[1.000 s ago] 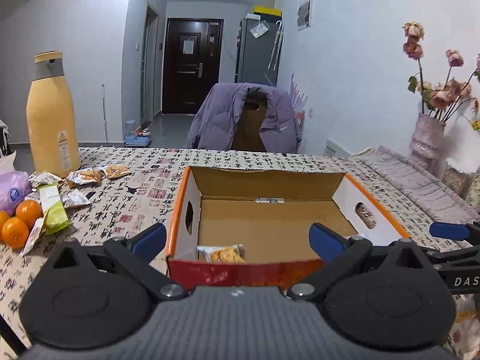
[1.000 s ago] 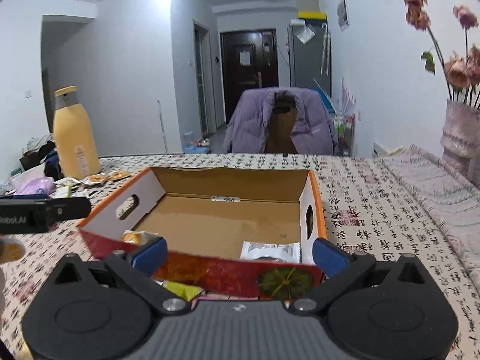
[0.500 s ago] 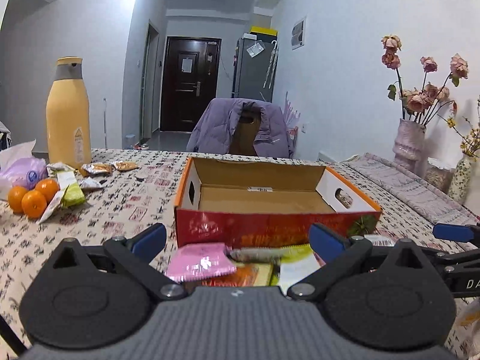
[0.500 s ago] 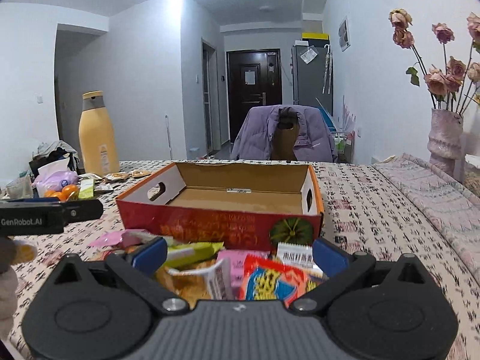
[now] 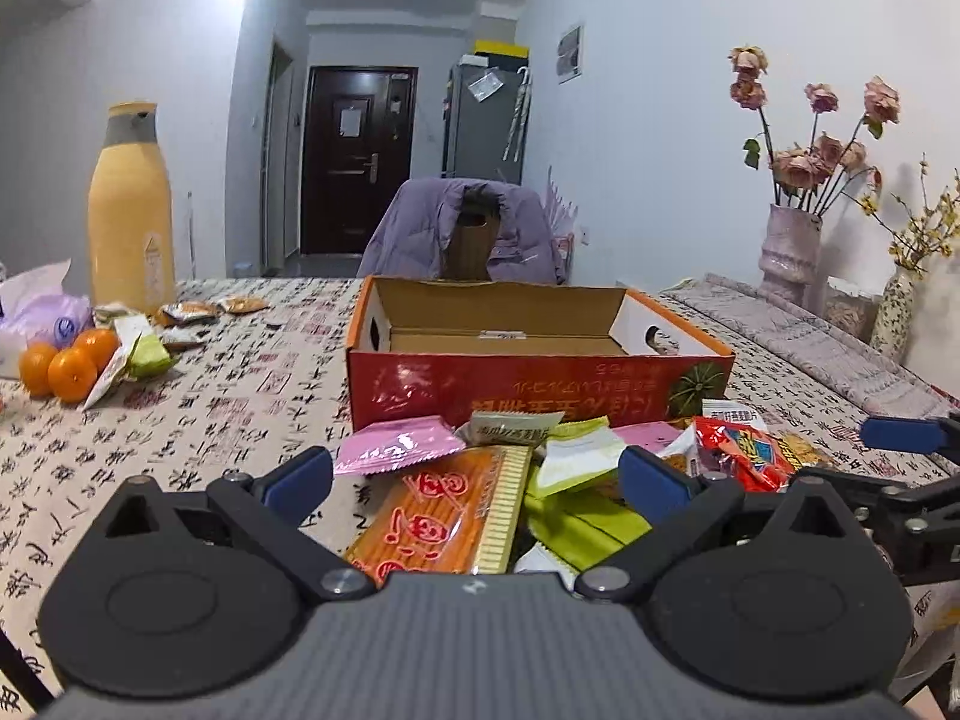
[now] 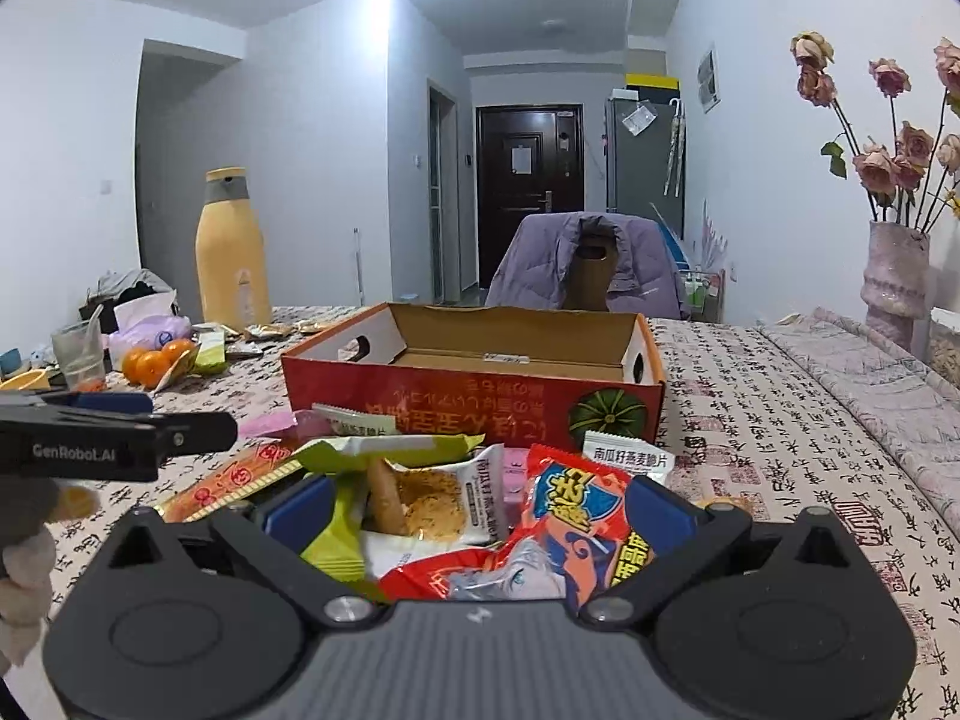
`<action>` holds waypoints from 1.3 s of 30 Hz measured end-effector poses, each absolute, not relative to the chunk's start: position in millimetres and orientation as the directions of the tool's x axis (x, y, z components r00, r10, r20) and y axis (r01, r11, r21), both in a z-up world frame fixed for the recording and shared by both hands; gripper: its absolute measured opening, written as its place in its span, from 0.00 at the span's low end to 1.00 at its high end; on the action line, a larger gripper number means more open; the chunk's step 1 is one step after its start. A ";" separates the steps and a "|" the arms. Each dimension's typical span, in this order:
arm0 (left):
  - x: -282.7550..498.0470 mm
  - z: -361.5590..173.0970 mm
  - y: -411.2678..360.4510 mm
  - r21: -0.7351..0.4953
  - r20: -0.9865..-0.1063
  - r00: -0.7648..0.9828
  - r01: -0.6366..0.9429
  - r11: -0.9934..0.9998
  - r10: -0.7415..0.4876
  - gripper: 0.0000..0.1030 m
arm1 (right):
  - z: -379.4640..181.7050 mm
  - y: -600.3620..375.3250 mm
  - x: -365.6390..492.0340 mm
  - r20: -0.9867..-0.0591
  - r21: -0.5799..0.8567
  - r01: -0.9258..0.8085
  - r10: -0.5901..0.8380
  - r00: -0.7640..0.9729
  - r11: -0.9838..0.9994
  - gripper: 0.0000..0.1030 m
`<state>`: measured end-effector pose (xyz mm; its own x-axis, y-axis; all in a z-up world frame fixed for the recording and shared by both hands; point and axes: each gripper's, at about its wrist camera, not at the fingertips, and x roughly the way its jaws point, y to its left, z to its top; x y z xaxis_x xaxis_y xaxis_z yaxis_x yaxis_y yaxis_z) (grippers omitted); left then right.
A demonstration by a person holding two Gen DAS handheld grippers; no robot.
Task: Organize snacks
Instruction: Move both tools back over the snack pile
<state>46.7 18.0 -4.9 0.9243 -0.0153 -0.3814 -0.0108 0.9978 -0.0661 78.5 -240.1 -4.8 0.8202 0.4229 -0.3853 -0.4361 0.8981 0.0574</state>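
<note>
A red and orange cardboard box (image 5: 528,384) (image 6: 468,390) stands open on the patterned tablecloth; its inside is mostly hidden from this low angle. A heap of snack packets lies in front of it: an orange packet (image 5: 444,516), a pink one (image 5: 399,444), green ones (image 5: 576,516) and a red one (image 6: 576,534). My left gripper (image 5: 477,474) is open over the orange packet. My right gripper (image 6: 480,504) is open over a biscuit packet (image 6: 438,504) and the red one. Neither holds anything.
At the left are a tall yellow bottle (image 5: 129,210), oranges (image 5: 60,360), a purple bag and loose packets (image 5: 180,318). Vases with dried roses (image 5: 792,252) and a folded cloth (image 5: 810,348) are at the right. A chair with a purple jacket (image 5: 468,234) stands behind the table.
Both grippers have drawn back from above the box and dropped low toward the table. The snack heap in front of the box has come into view between the fingers.
</note>
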 end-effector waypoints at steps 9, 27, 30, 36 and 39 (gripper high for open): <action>48.0 -8.5 23.3 -0.073 -0.398 0.917 -0.014 0.997 -0.017 1.00 | -7.0 -209.3 113.1 -0.481 0.017 -0.458 0.409 0.776 0.889 0.99; 50.7 -12.9 30.1 -0.086 -0.419 0.908 -0.016 0.996 -0.022 1.00 | -27.2 -164.0 170.7 -0.633 0.010 -0.461 0.362 0.684 0.887 0.80; 50.6 -13.6 29.6 -0.088 -0.420 0.907 -0.014 0.996 -0.025 1.00 | -32.0 -164.7 174.0 -0.647 0.022 -0.456 0.361 0.672 0.890 0.74; 50.9 -14.3 28.7 -0.092 -0.425 0.905 -0.015 0.996 -0.025 1.00 | -33.8 -164.5 173.2 -0.647 0.013 -0.459 0.358 0.673 0.888 0.64; 50.2 -14.8 29.3 -0.095 -0.428 0.904 -0.017 0.995 -0.025 1.00 | -32.2 -169.8 171.3 -0.632 0.032 -0.452 0.368 0.682 0.892 0.56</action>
